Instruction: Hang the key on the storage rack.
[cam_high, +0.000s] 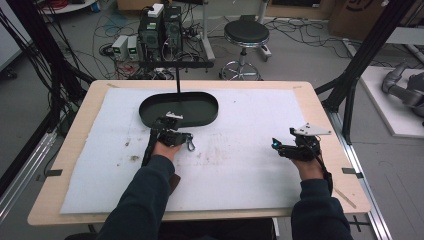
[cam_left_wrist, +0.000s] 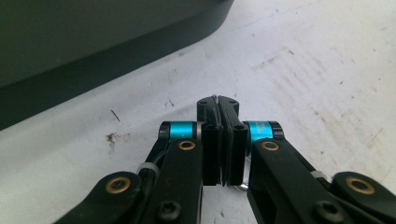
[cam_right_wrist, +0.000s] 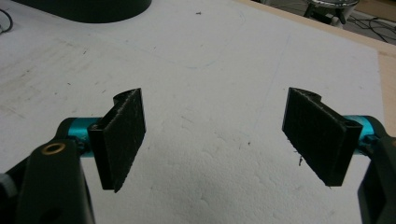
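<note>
**Left tongs pinched on a small metal clip beside the tray**

We see our left gripper low over the white mat, just in front of the near rim of the black oval tray. In the left gripper view its jaws stand pressed together, with a thin silvery edge showing at their tips and a bit of metal ring below them. From the high view a small metal clip hangs at the right side of this gripper, just over the mat; we take it to be what the jaws are clamped on, though the part between the pads is hidden.

Our right gripper rests well apart, toward the right edge of the mat. In the right gripper view its two black pads stand wide apart with bare mat between them.
</note>
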